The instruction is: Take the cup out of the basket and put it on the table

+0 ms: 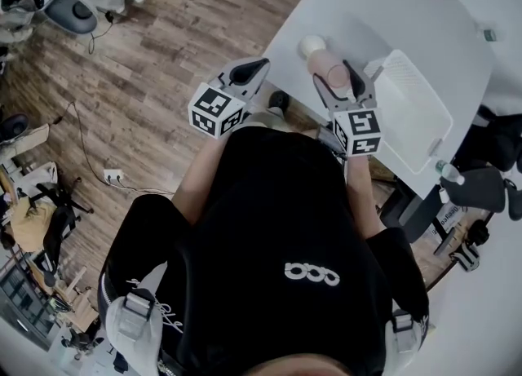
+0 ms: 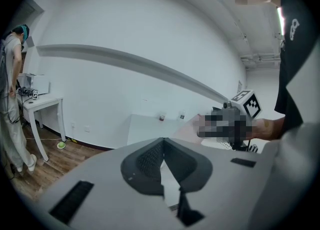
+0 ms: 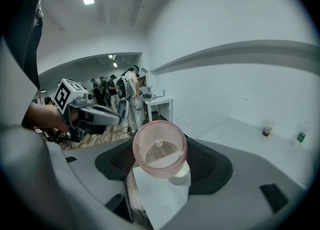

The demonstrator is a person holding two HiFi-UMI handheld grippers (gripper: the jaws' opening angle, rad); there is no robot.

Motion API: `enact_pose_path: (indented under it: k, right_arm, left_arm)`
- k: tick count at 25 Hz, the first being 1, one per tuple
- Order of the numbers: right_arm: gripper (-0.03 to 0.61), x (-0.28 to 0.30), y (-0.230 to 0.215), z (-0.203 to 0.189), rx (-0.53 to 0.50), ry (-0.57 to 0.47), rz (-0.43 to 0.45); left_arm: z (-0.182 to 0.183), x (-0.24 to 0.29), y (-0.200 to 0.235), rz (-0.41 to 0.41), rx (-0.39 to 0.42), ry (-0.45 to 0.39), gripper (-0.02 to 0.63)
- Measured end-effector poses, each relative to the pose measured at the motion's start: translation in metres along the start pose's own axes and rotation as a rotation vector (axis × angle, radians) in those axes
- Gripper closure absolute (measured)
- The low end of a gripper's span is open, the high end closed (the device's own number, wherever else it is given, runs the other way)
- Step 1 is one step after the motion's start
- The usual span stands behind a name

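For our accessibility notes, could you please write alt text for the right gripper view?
A translucent pink cup, open mouth toward the camera, is clamped between the jaws of the right gripper above a white table. A small white object shows just below it; the left gripper shows at the left.

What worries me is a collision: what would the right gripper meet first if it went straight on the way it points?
Probably the small white round object on the table, just beyond the pink cup that the right gripper holds; otherwise the table itself near its corner. Depth is unclear.
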State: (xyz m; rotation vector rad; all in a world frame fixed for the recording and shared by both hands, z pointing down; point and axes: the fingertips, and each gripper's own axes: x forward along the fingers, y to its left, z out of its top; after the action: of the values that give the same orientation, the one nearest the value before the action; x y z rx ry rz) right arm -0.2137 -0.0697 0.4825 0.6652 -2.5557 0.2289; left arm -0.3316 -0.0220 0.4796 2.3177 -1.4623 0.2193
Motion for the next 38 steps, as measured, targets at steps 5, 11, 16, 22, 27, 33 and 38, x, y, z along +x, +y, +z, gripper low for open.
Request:
enact_pose_path:
  k: [5,11,16,22,27,33,38]
  right_arm:
    - [0.279,-0.019,0.010,-0.024,0.035,0.039,-0.019]
    - [0.279,-0.027,0.014,-0.047,0.092,0.068,-0.047]
    - [0.279,-0.032,0.008,-0.054,0.107,0.067,-0.067]
    - [0.279,-0.035,0.007,-0.053,0.112,0.069,-0.082]
    - [0.279,-0.033,0.003,-0.055,0.114,0.069,-0.084]
    - [0.279,-0.029,0.005,-0.052,0.112,0.068,-0.080]
    - [0.279,-0.027,0.004,-0.053,0.116,0.063,-0.085]
  left_arm:
    - [0.000,0.012,-0.011,-0.039,0.008,0.013,0.606]
    - [0.004,0.028,-0.019,-0.096,0.024,0.029,0.606]
    - [0.004,0.041,-0.028,-0.132,0.042,0.041,0.606]
    - [0.008,0.042,-0.033,-0.150,0.052,0.038,0.606]
    - [0.006,0.045,-0.031,-0.149,0.051,0.040,0.606]
    - [0.006,0.042,-0.028,-0.147,0.051,0.040,0.604]
    - [0.005,0.043,-0.026,-0.145,0.055,0.037,0.604]
